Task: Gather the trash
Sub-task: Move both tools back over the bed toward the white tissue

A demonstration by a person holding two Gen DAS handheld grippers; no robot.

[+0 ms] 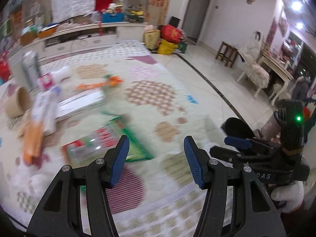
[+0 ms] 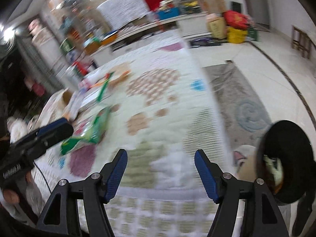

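Observation:
Trash lies blurred across a patterned rug [image 1: 154, 94]: a green and red snack bag [image 1: 98, 144], an orange wrapper [image 1: 98, 84], a flat white box [image 1: 83, 100], a cardboard cup [image 1: 17, 102] on its side and an orange packet [image 1: 32, 140]. My left gripper [image 1: 157, 144] hangs open above the rug just right of the snack bag, nothing between its pads. My right gripper [image 2: 161, 156] is open too, over bare rug, with the snack bag [image 2: 92, 132] off to its left. A black bin [image 2: 286, 158] holding some scraps sits at its lower right. Each gripper shows in the other's view: right [image 1: 239, 144], left [image 2: 57, 130].
A low white cabinet [image 1: 88, 33] piled with boxes runs along the far wall. Yellow and red bags [image 1: 167, 39] stand by a doorway. A wooden stool [image 1: 227, 53] and a white chair [image 1: 254, 69] stand on the tiled floor. A grey mat [image 2: 237, 98] lies beside the rug.

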